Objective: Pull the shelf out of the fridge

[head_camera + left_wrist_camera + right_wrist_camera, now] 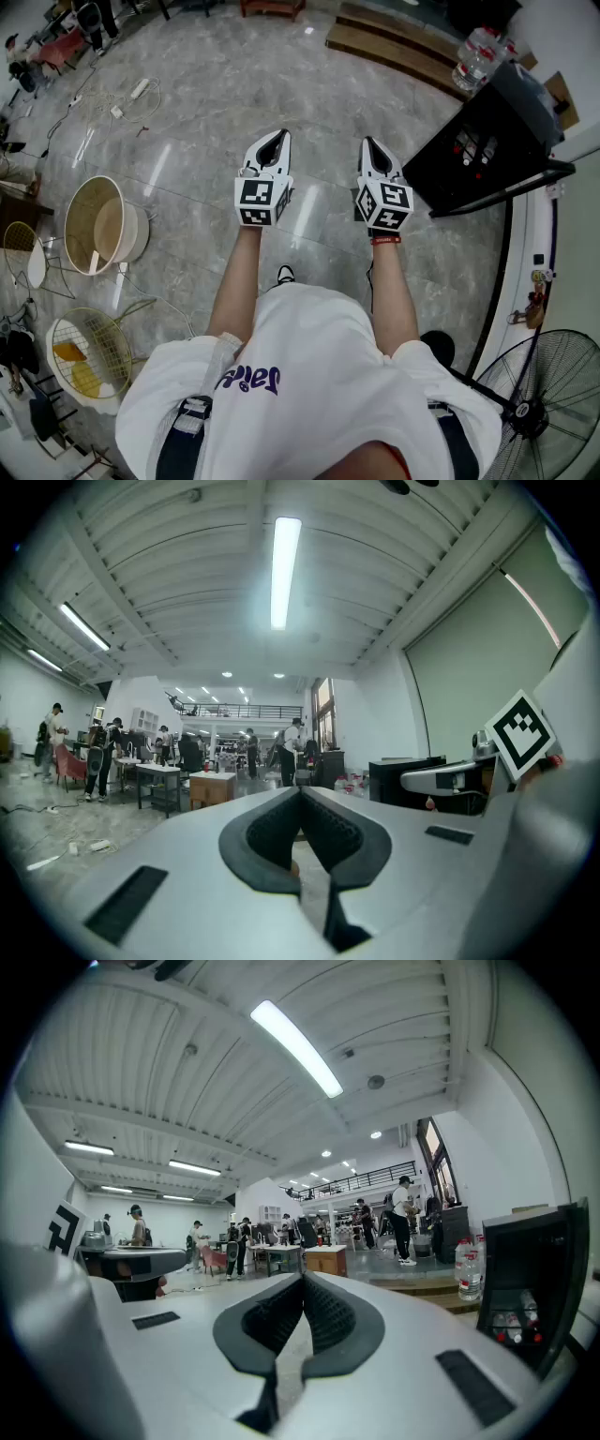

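Grey marble floor (187,122) carries a black fridge (473,155), a fan (553,403) and a power strip (139,89).

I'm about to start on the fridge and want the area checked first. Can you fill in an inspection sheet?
Surface: glossy grey stone floor.
Job's things: black fridge at right, untouched; shelf not made out.
Clutter: bottles behind fridge; round chairs at left; fan at right.
Grippers: left gripper and right gripper both shut, empty, in mid-air.
Cables: white cords loose on floor, far left.
Surroundings: open hall, people far off.
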### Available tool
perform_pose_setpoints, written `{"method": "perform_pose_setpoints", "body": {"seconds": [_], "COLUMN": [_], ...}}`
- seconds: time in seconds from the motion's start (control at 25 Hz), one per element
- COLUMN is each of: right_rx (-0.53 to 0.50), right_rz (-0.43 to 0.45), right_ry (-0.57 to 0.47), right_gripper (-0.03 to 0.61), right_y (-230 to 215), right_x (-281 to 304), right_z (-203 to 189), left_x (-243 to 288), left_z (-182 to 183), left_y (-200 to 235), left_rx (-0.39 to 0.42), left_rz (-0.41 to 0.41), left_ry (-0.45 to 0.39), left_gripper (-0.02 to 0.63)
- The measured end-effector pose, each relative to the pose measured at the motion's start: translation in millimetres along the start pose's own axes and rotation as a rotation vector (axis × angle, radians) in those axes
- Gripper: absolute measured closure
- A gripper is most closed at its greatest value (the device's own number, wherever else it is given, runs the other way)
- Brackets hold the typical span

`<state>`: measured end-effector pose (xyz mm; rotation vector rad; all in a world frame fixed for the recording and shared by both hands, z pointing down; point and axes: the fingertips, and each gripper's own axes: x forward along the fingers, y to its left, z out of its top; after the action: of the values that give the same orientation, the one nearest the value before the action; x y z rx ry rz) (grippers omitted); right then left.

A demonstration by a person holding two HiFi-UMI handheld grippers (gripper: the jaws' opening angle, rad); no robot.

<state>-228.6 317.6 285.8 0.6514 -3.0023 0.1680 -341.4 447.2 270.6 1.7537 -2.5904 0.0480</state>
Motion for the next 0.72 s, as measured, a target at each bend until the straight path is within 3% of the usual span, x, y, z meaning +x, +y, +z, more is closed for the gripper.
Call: {"method": "perform_pose_setpoints", "body": {"seconds": [0.32, 0.72], "right_rx": [0.014, 0.061], "right_rz": [0.0, -0.071], "right_ry": [0.014, 0.025], "right_gripper": [0.565, 0.563], "right_y": [3.1, 8.8], "right_x": [18.1, 27.7], "right_z": [-6.2, -8.9], "left_x": [13.5, 37.2], "left_z": [-5.0, -1.4], "left_y": [13.8, 25.6], "left_rx": [-0.015, -0.043], "left_rz": [-0.014, -0.107], "left_ry": [0.011, 0.006], "left_gripper": [0.597, 0.597]}}
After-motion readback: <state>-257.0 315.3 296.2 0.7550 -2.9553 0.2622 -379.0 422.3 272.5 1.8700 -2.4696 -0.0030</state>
